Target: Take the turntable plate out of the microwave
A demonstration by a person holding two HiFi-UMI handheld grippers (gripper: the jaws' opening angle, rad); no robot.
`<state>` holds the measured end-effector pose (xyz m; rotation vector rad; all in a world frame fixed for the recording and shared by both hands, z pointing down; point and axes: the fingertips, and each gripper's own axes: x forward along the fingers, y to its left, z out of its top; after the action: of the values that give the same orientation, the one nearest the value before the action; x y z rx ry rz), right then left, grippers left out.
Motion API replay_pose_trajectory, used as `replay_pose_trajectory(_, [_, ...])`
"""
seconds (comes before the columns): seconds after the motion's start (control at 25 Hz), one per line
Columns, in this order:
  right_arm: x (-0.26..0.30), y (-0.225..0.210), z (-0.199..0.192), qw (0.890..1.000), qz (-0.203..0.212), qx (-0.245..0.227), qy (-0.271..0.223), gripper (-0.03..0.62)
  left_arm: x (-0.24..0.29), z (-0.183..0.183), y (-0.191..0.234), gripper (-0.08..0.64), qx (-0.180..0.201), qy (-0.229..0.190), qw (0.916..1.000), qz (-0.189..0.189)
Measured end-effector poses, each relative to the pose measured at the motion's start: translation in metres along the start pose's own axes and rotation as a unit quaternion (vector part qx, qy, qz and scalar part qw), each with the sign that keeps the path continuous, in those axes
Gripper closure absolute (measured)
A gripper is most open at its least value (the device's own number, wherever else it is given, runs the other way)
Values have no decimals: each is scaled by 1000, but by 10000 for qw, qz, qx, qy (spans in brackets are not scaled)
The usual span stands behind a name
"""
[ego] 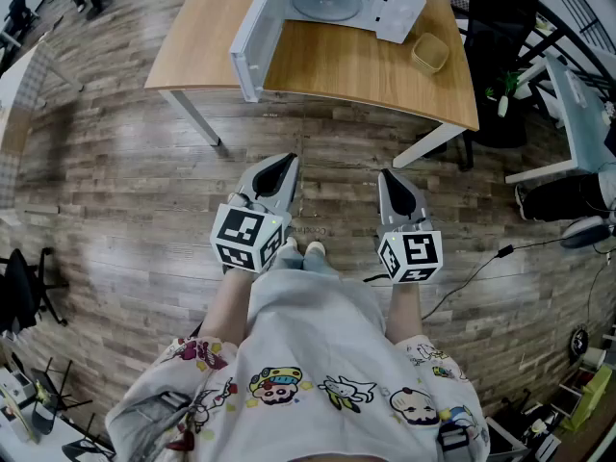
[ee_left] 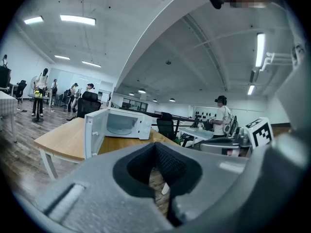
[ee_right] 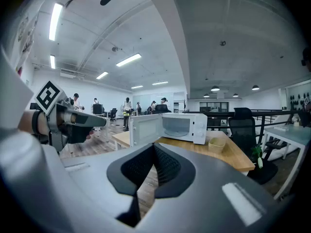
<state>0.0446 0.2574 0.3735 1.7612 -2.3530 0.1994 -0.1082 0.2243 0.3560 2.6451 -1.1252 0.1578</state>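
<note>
Both tools pressed together on nothing, left tool [ego: 285, 165] and right tool [ego: 389, 177] carried over the floor [ego: 125, 162], well back from the table [ego: 385, 75]; microwave [ego: 393, 10] door [ego: 252, 38] stands wide, so the turntable plate [ego: 327, 6] sits exposed inside; approach looks next, then jaws must part.

The turntable plate [ego: 325, 6] is a round, pale disc lying flat inside the microwave [ego: 397, 10], at the top centre of the head view. The microwave is white and box-shaped and stands on the table [ego: 346, 65]. Its door [ego: 252, 38] is swung fully open to the left.
</note>
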Motion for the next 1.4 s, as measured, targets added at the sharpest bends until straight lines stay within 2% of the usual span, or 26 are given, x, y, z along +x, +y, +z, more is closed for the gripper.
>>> replay_pose_trajectory(0.32, [-25, -8, 4, 9990, 6, 244, -363, 580, -10, -2, -16, 557, 5, -136, 9998, 146])
replay_pose_trajectory(0.64, [-39, -18, -2, 9980, 121, 427, -444, 525, -9, -6, -37, 508, -53, -175, 9997, 167])
replay_pose_trajectory(1.08, [6, -39, -10, 9974, 253, 626, -257, 491, 24, -9, -2, 469, -211, -86, 9990, 374])
replay_pose_trajectory(1.4, [87, -55, 12, 9962, 378, 742, -263, 460, 84, 14, 55, 457, -307, -50, 9989, 351])
